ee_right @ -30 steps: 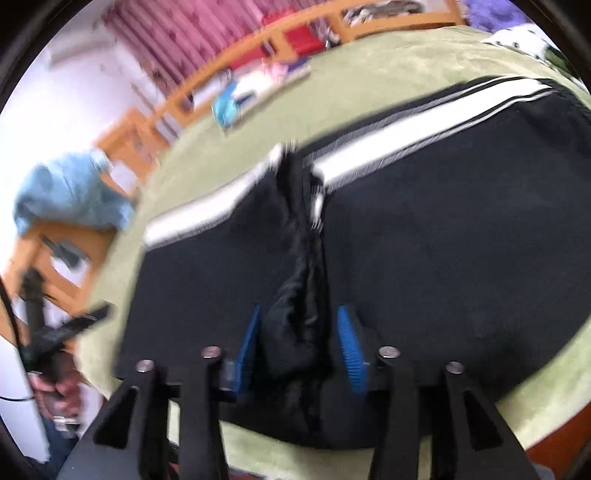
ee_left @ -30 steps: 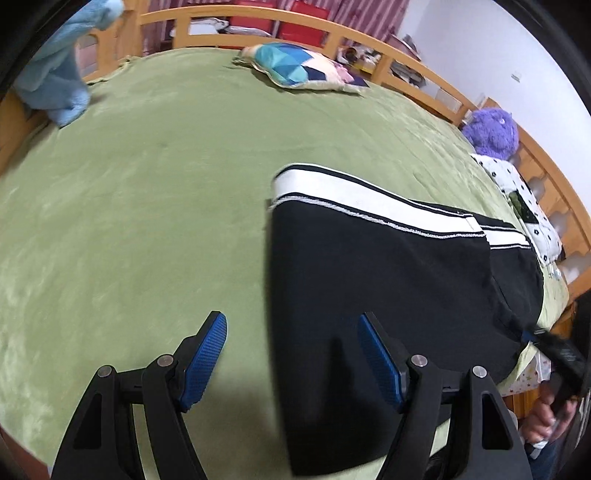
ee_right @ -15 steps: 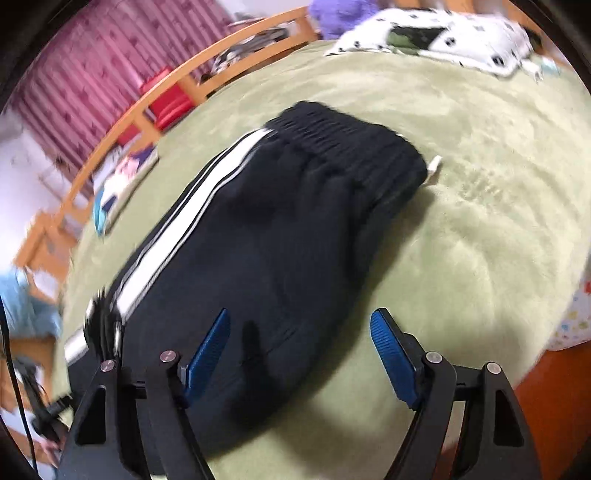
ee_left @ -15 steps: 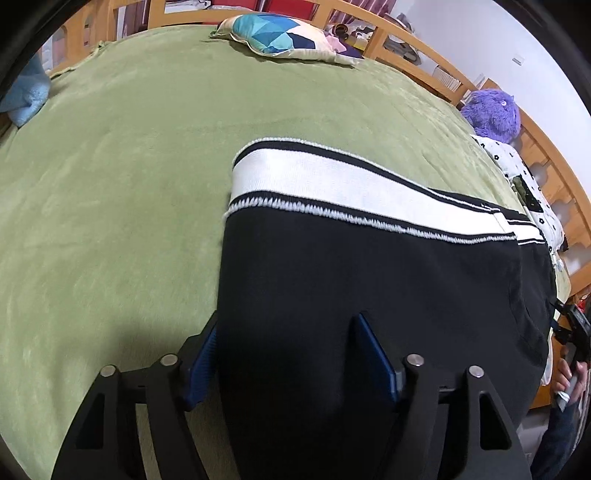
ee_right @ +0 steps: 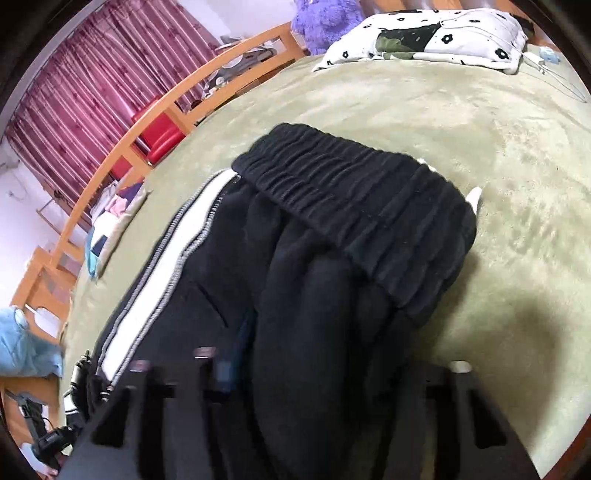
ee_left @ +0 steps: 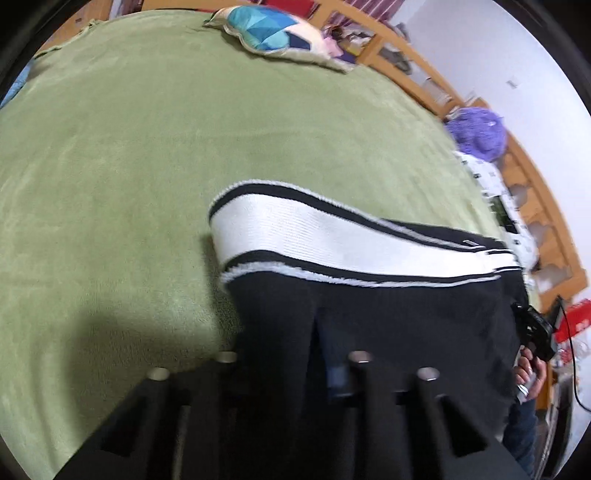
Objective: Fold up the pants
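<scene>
Around the work, a green blanket (ee_left: pixel 147 155) covers the bed, which is ringed by a wooden rail (ee_right: pixel 155 114). Against the rail lie one teal patterned cushion (ee_left: pixel 273 35), one purple plush toy (ee_left: pixel 478 133) and one white flowered pillow (ee_right: pixel 443 37); a crumpled blue cloth (ee_right: pixel 22 347) sits off the bed at the far left of the right wrist view, and maroon curtains (ee_right: pixel 92 81) hang behind. One pair of black pants (ee_right: pixel 332 258) lies on the blanket near the bed's edge, with a broad white side stripe (ee_left: pixel 332 243) edged in black and a ribbed elastic waistband (ee_right: pixel 362 206) on top. Black fabric bunches up over both tools and hides most of their fingers. The left gripper (ee_left: pixel 295 354) is closed down on the pants at the leg end. The right gripper (ee_right: pixel 332 365) has thick folds heaped between its fingers; whether it grips them I cannot tell.
</scene>
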The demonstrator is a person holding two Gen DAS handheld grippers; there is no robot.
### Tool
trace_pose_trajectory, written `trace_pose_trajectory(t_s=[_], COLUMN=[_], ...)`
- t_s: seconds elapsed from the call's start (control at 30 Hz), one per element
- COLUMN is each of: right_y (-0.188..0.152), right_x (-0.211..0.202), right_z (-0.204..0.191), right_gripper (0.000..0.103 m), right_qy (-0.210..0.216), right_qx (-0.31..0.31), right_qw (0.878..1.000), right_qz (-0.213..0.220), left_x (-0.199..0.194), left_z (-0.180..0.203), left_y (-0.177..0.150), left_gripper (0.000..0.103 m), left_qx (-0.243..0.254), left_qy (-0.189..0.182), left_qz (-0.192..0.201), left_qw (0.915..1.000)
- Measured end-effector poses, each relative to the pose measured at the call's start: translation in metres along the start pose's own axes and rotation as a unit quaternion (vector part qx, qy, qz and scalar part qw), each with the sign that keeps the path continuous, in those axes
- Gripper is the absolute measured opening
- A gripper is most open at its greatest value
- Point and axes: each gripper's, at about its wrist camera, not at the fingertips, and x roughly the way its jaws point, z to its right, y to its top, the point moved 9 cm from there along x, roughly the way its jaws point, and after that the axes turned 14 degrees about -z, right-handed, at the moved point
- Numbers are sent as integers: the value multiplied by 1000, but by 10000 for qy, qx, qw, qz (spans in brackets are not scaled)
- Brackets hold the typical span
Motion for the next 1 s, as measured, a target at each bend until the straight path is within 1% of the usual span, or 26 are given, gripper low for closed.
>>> trace_pose_trajectory(t_s=[0.03, 0.07, 0.13, 0.2, 0.23, 0.3, 0.33, 0.37, 0.4, 0.43, 0.47, 0.53, 0.6, 0.63, 0.7, 0.73, 0.77, 0.8, 0.83, 0.87, 0.9, 0.93, 0.97, 1.0], right_y=[-1, -1, 0, 1, 1, -1, -3, -4, -10, -15, -22, -45, -65, -81, -101, -116, -124, -129, -131, -132, -134, -138, -142, -145], right_x=[-6, -11, -20, -30, -38, -54, -63, -68, -74, -75, -77, -73, -58, -45, -25, -10, 0, 8, 15, 22, 27, 34, 38, 39], right_z=[1, -2, -11, -28, -37, -51, -66, -76, -94, -110, -122, -150, -171, -187, -200, -203, -201, -193, -185, -176, -168, -160, -154, -152], right_gripper=[24, 23, 21, 20, 19, 19, 19, 19, 19, 19, 19, 19, 19, 19, 19, 20, 20, 22, 27, 30, 34, 39, 44, 49], right_qy=[202, 332, 180, 37, 85, 180, 187, 182, 198, 251, 314, 556, 677, 756, 778, 774, 710, 558, 451, 477, 504, 525, 436, 348], right_qx=[139, 290, 261, 184, 202, 258, 172, 99, -66, -203, -324, -524, -650, -739, -829, -828, -791, -729, -641, -545, -478, -403, -370, -392], right_qw=[9997, 9990, 9995, 9997, 9995, 9988, 9988, 9987, 9985, 9982, 9979, 9966, 9955, 9944, 9934, 9933, 9939, 9953, 9963, 9964, 9961, 9953, 9952, 9956], right_qz=[8, 20, 76, 180, 244, 374, 430, 460, 509, 499, 461, 313, 156, 26, -137, -242, -296, -320, -358, -451, -551, -709, -789, -782], left_x=[-6, -9, -21, -34, -42, -58, -68, -74, -84, -99, -111, -135, -156, -165, -169, -164, -154, -145, -139, -129, -124, -121, -120, -119], left_z=[-1, -2, -2, 0, 0, -4, -8, -13, -19, -30, -42, -71, -101, -118, -141, -151, -160, -168, -175, -183, -191, -198, -203, -206], left_y=[0, 1, 3, 6, 7, 8, 10, 12, 14, 16, 18, 22, 26, 28, 27, 26, 26, 26, 25, 25, 24, 24, 22, 18], left_gripper=[12, 12, 11, 11, 11, 11, 11, 11, 11, 11, 11, 11, 11, 11, 12, 12, 12, 13, 16, 23, 25, 34, 42, 47], left_qx=[-60, -101, -235, -202, -150, -218, -210, -247, -239, -138, -153, -298, -489, -565, -654, -709, -789, -893, -945, -994, -1000, -1034, -1052, -1050], left_qy=[-153, -225, -370, -464, -543, -803, -928, -905, -772, -457, -294, -89, 60, 193, 455, 460, 353, 283, 292, 429, 579, 874, 1062, 1135], left_qz=[20, 26, 77, 161, 201, 204, 199, 250, 324, 448, 540, 653, 780, 839, 798, 700, 594, 531, 503, 458, 454, 495, 500, 459], left_qw=[9999, 9997, 9990, 9986, 9982, 9963, 9953, 9953, 9962, 9979, 9980, 9974, 9957, 9947, 9936, 9940, 9945, 9942, 9938, 9931, 9923, 9896, 9875, 9869])
